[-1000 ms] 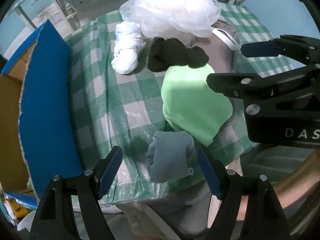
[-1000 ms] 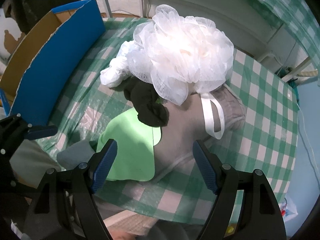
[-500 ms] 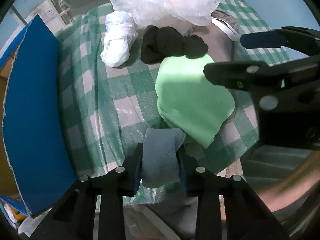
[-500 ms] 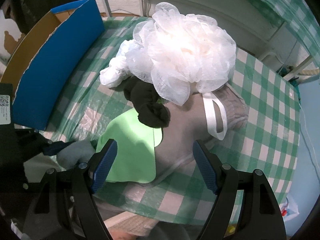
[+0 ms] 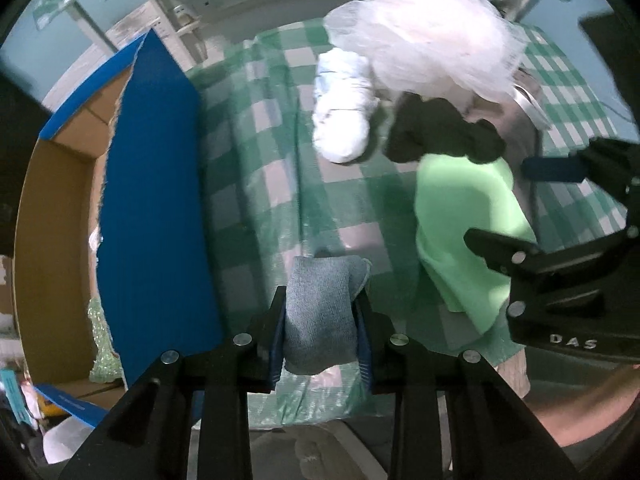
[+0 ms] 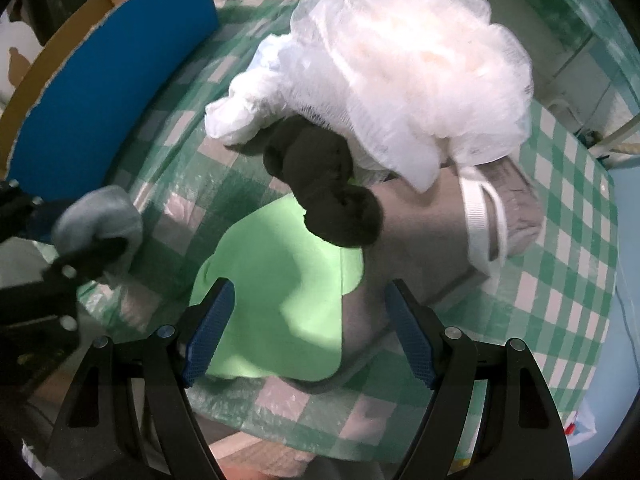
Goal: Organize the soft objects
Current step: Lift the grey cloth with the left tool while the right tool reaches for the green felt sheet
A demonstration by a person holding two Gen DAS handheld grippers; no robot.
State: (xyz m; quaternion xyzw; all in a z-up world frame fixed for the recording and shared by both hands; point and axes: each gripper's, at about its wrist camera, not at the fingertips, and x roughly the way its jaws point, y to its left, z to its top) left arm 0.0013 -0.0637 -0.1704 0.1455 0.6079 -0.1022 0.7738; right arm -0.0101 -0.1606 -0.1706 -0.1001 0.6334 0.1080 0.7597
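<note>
Partly hidden between its pads, the grey sock (image 5: 320, 312) sits clamped in the left claw (image 5: 321, 334); right claw (image 6: 308, 330) gapes.

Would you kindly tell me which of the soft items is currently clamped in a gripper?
The grey-blue rolled cloth, pinched in the left gripper. The green cloth, black bundle and white mesh sponge lie ungripped.

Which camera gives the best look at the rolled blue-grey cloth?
The left wrist view: the blue-grey cloth sits centred and sharp, squeezed in the left gripper. The right wrist view shows it only as a blurred lump at its left edge.
</note>
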